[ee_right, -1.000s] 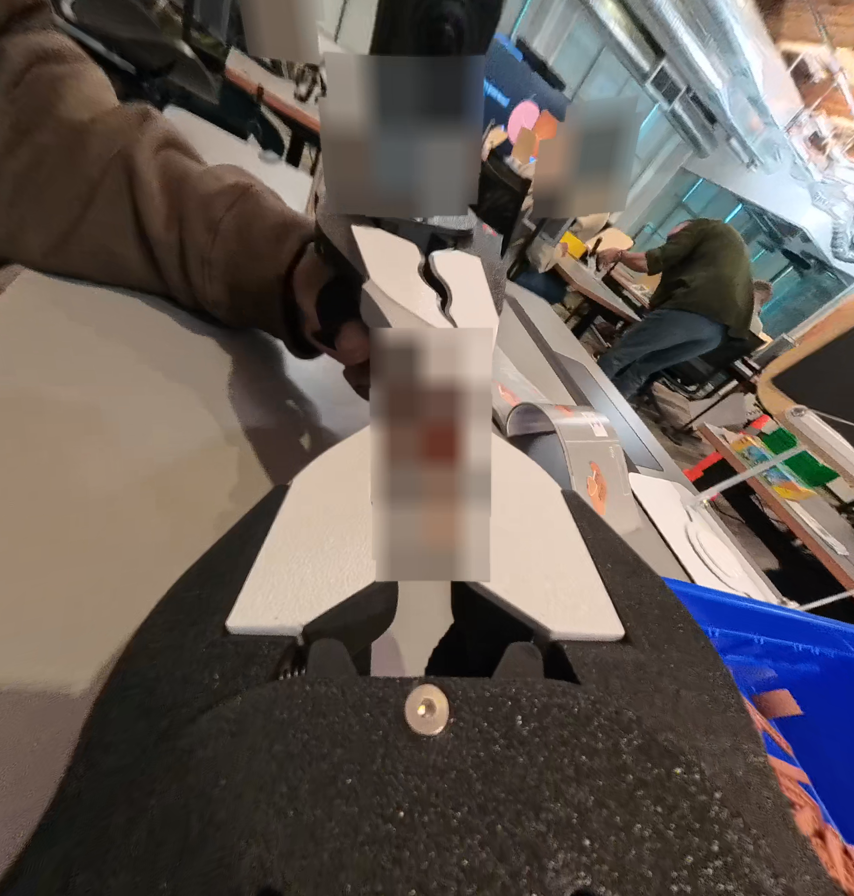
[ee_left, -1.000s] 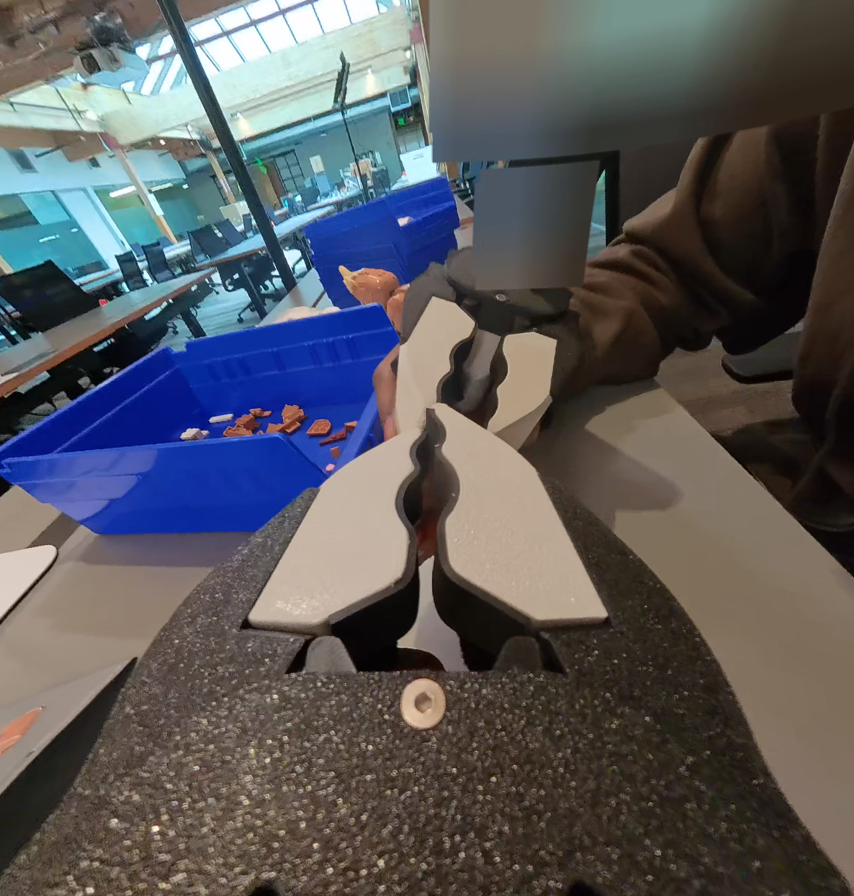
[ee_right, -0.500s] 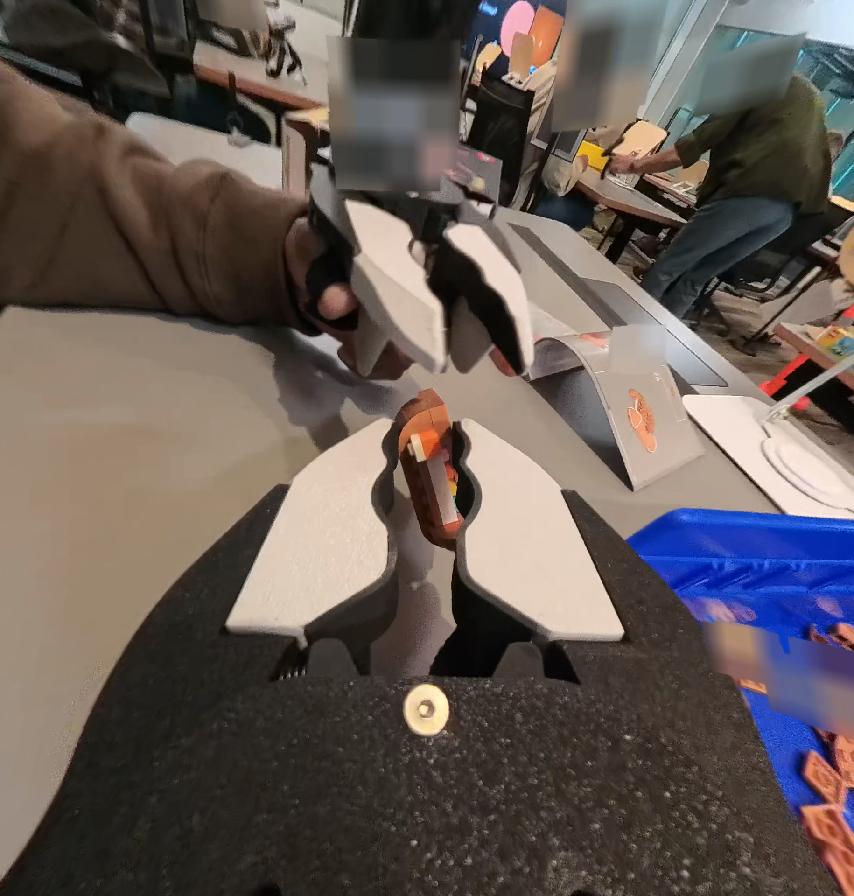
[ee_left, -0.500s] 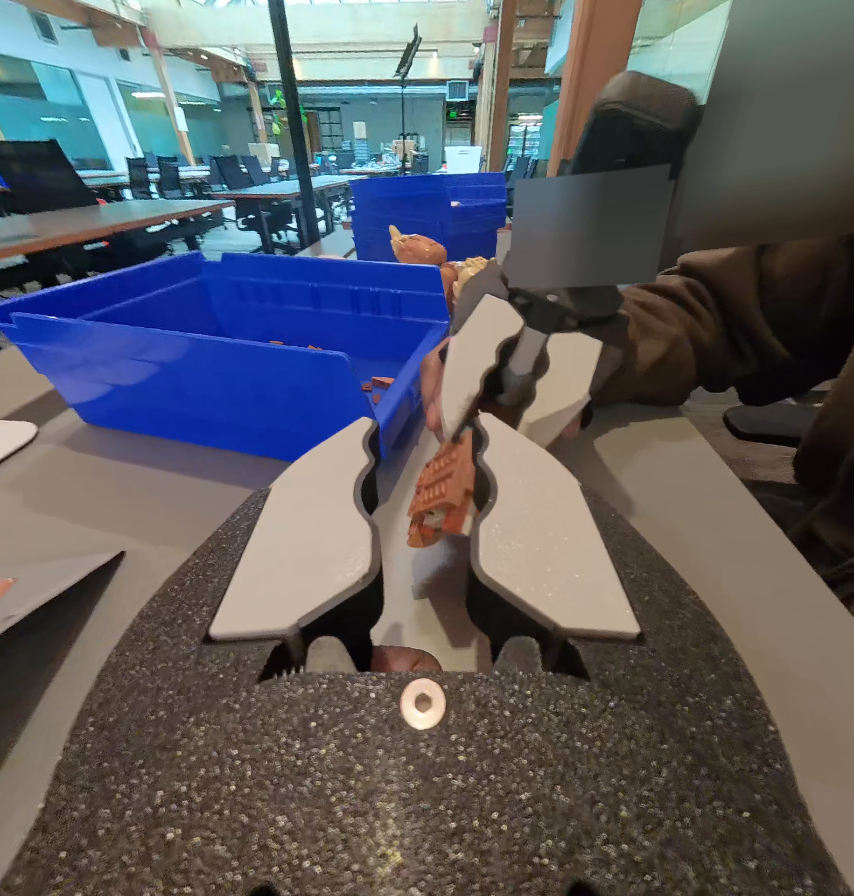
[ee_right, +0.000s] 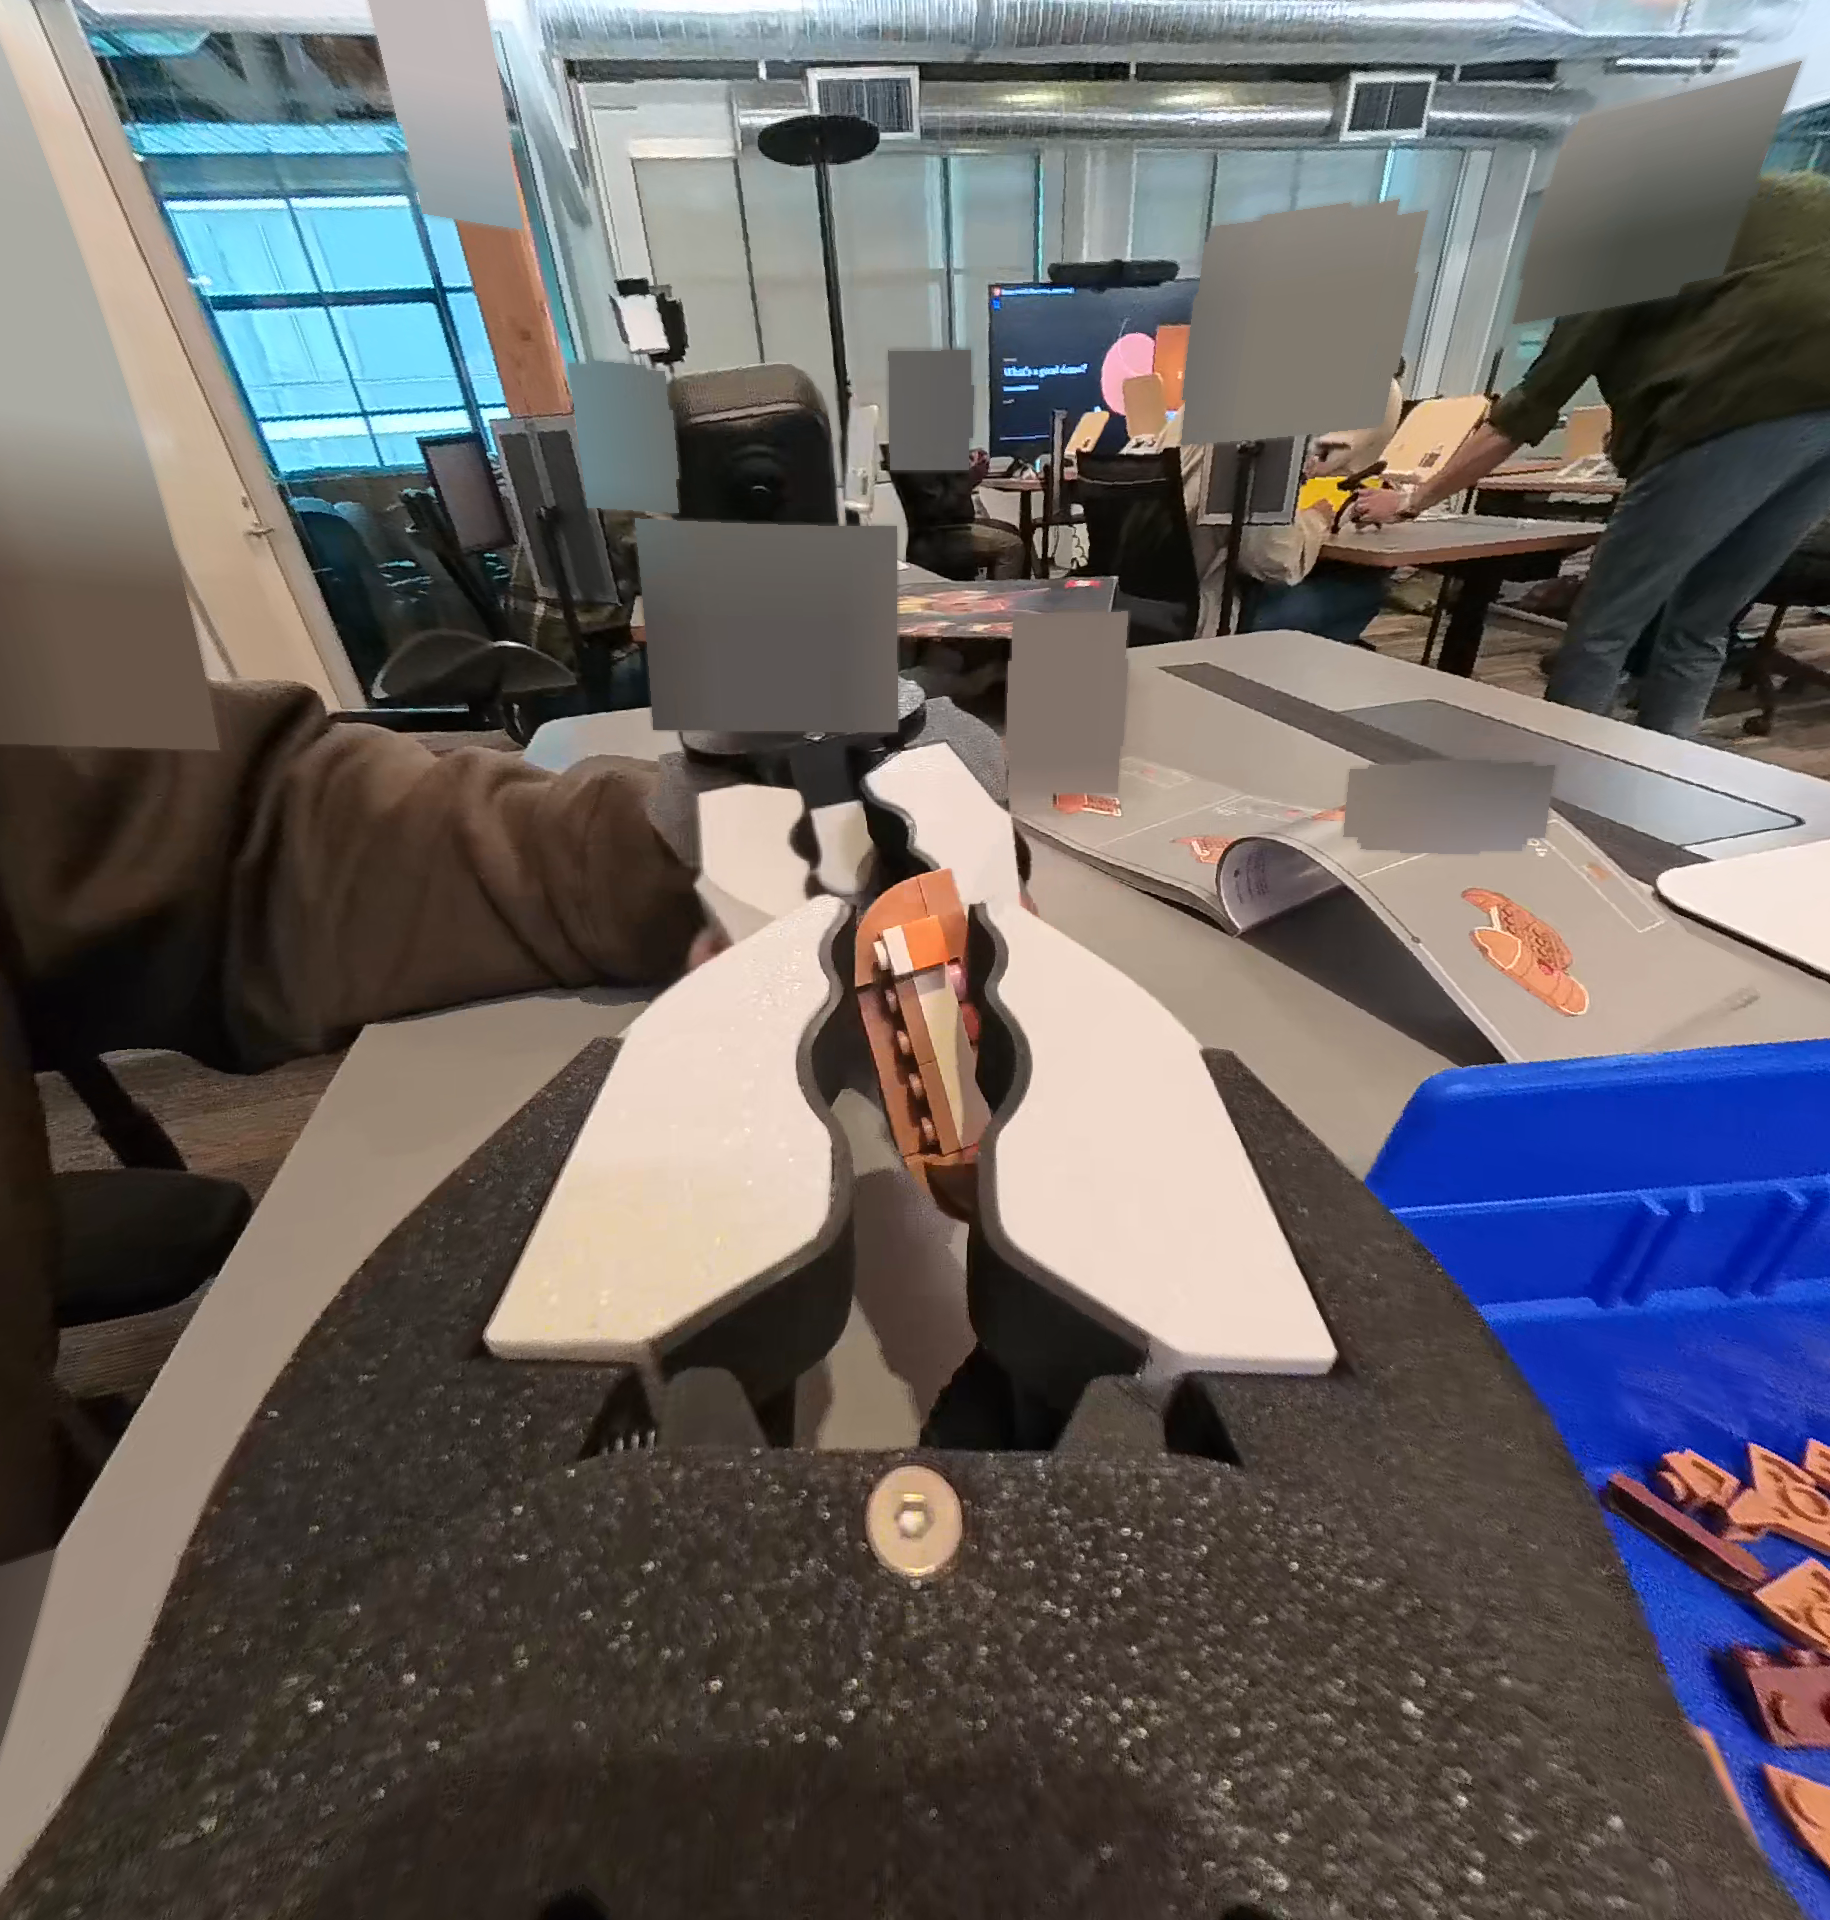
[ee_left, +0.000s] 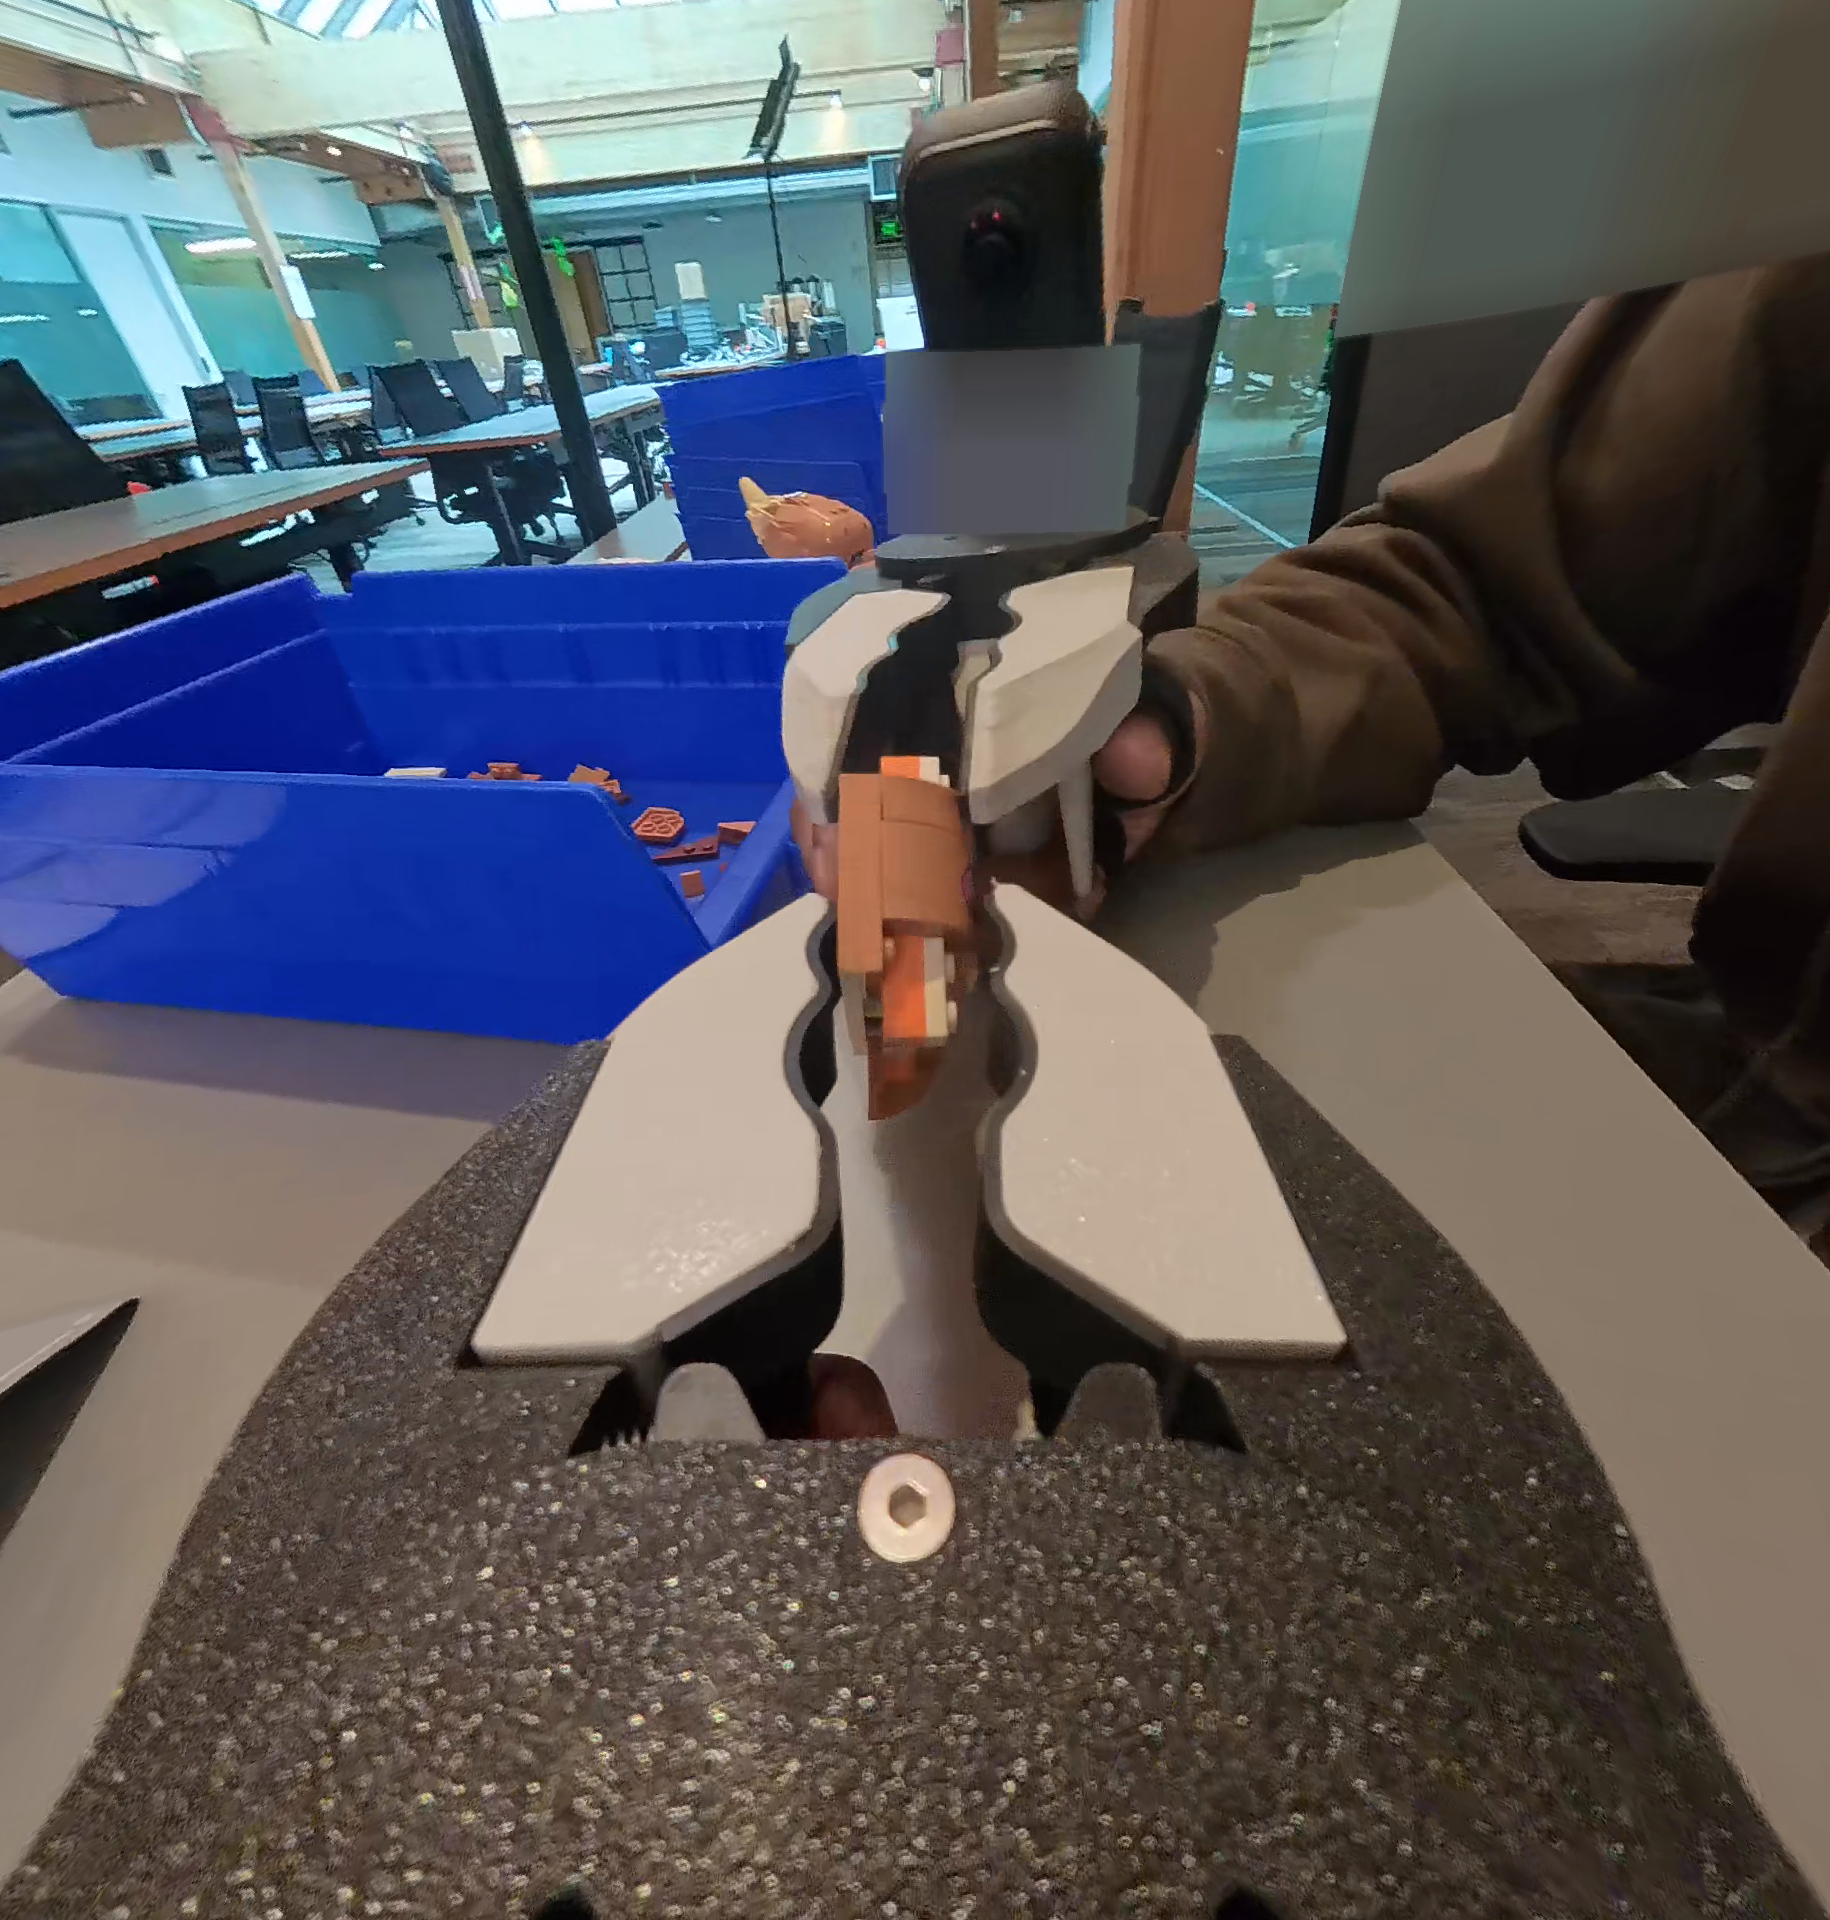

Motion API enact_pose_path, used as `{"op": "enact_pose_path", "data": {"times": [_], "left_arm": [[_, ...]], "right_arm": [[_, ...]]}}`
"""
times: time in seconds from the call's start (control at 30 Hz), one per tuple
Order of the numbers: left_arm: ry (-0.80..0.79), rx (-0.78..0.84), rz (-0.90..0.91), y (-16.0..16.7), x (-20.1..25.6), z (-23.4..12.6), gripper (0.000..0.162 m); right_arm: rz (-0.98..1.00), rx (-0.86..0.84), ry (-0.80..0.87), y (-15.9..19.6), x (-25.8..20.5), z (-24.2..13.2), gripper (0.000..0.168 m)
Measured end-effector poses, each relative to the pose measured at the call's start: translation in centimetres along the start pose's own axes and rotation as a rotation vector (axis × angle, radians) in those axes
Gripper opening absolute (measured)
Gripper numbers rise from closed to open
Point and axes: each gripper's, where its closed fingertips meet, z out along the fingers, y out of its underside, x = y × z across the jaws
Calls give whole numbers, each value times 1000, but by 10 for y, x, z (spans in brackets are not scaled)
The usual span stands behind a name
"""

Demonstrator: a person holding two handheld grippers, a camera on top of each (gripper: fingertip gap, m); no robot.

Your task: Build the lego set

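Observation:
A small brown and orange lego assembly (ee_left: 906, 862) hangs between both grippers, which face each other tip to tip above the grey table (ee_left: 1358, 1039). My right gripper (ee_right: 911, 920) is shut on the assembly (ee_right: 926, 1049), which lies deep between its fingers. My left gripper (ee_left: 909, 914) has its jaws closed in against the assembly's sides, and the orange lower end hangs free in the gap. The right gripper (ee_left: 906, 790) shows beyond it in the left wrist view. The left gripper (ee_right: 849, 883) shows beyond the right one, its tips hidden.
A blue bin (ee_left: 319, 904) with loose brown pieces (ee_left: 672, 826) stands on the table to the left of the left gripper; it shows at the right of the right wrist view (ee_right: 1617, 1195). An open instruction booklet (ee_right: 1410, 935) and a white board (ee_right: 1784, 914) lie beyond. People work at far tables. Left and right tips are no more than a few centimetres apart.
The left gripper opened from a tight grip a second ago, then narrowed again around the assembly. The right gripper has kept hold of it, and both have levelled out over the table.

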Motion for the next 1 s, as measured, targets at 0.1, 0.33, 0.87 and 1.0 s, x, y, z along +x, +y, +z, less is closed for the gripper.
{"op": "enact_pose_path", "data": {"times": [0.1,0.33,0.87,1.0], "left_arm": [[7,-6,-13,0,-1,0,24],[17,-20,-13,-2,1,-2,24],[14,-97,37,6,6,3,24],[16,-98,40,5,8,3,24]], "right_arm": [[16,2,-7,-1,1,-1,20],[66,0,-48,-2,0,-1,38],[-36,-73,-22,6,-4,1,18],[-48,-82,-17,6,-5,0,18]]}}
